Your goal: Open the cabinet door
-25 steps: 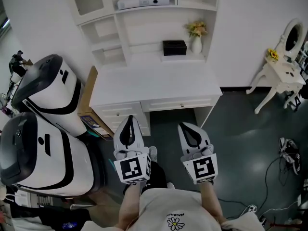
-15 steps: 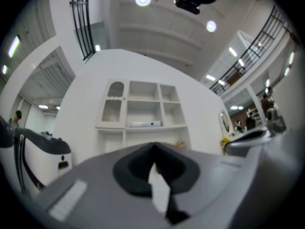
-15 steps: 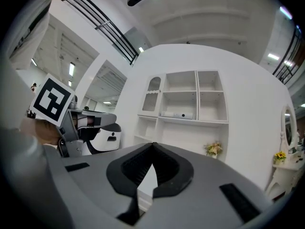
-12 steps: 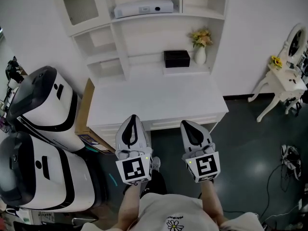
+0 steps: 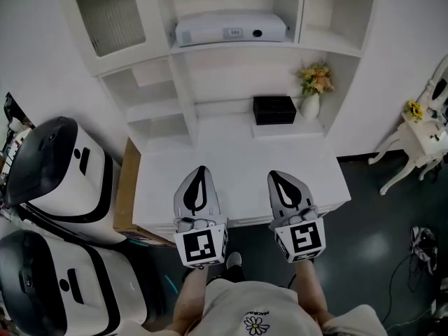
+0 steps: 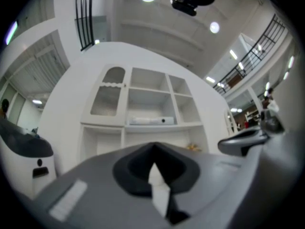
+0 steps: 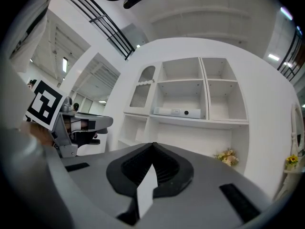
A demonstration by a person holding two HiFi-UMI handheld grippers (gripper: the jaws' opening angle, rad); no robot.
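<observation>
Currently both the left gripper (image 5: 201, 171) and the right gripper (image 5: 274, 176) hold their fingers (image 6: 95, 190) pressed together on nothing, above the white worktop (image 5: 238, 156). The cabinet door (image 5: 110, 21), shut, stands well ahead of the fingers, high and to the left of both, apart from either gripper.

box (image 5: 274, 109) left of vase (image 5: 310, 106) on shelf (image 5: 287, 131)

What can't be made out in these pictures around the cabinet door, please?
- Handle of the cabinet door: in the head view the top edge cuts the door off; too small in both gripper views.
- Front of the desk: head view, hidden under its own top.
- Labels on the white device: too small in every view.
</observation>
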